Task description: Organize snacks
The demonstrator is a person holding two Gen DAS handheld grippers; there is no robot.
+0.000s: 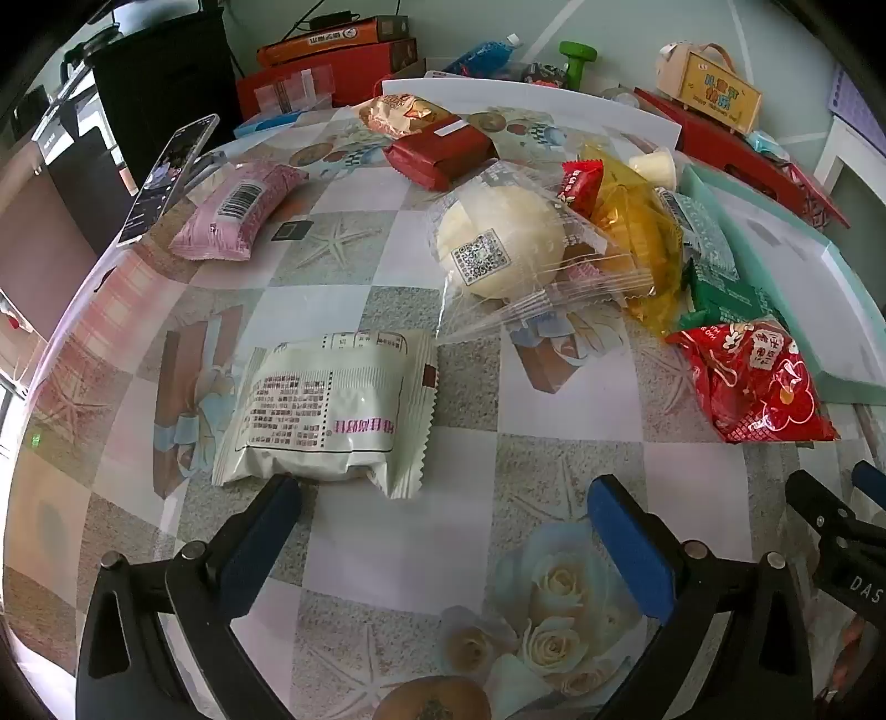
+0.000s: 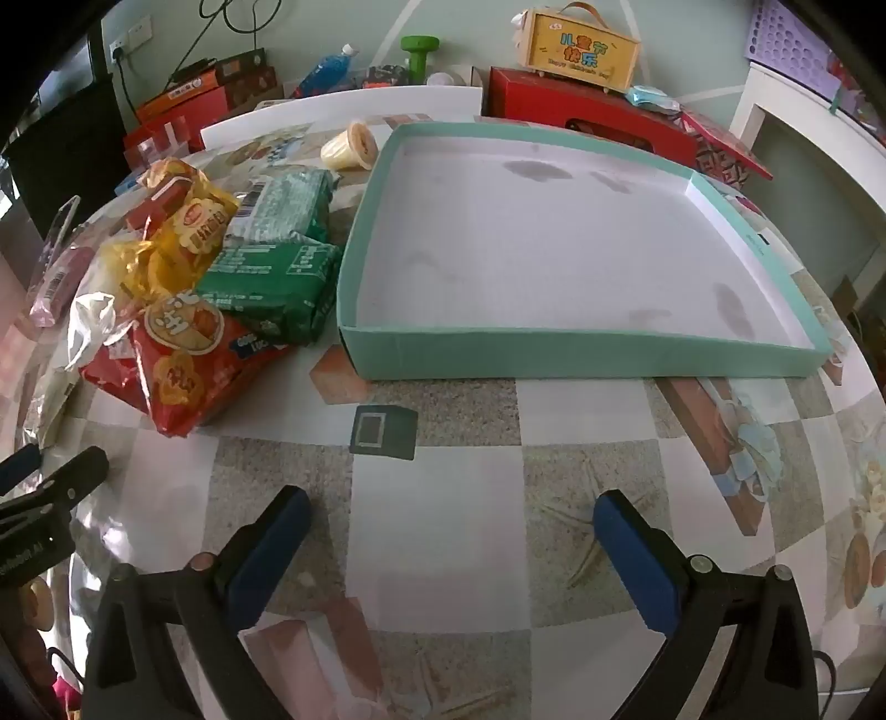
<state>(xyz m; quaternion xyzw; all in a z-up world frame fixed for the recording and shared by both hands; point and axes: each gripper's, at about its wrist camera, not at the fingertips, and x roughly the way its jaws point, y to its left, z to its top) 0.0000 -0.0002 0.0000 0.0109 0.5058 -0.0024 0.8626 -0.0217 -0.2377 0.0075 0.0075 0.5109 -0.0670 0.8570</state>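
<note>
Left wrist view: low over the desk [image 1: 387,266], facing forward across it, close to a white snack packet [image 1: 326,410] lying just ahead of the left hand-held gripper [image 1: 443,543]. Right wrist view: similarly low and forward-facing, nearest the bare desk, the teal tray [image 2: 581,349] beyond. Shared ground: the red snack bag [image 1: 753,382] [image 2: 177,371], green packets [image 1: 725,293] [image 2: 277,288], jelly cup [image 1: 656,166] [image 2: 351,147] and yellow box [image 1: 714,91] [image 2: 581,50]. Each view catches the other gripper at its edge.
</note>
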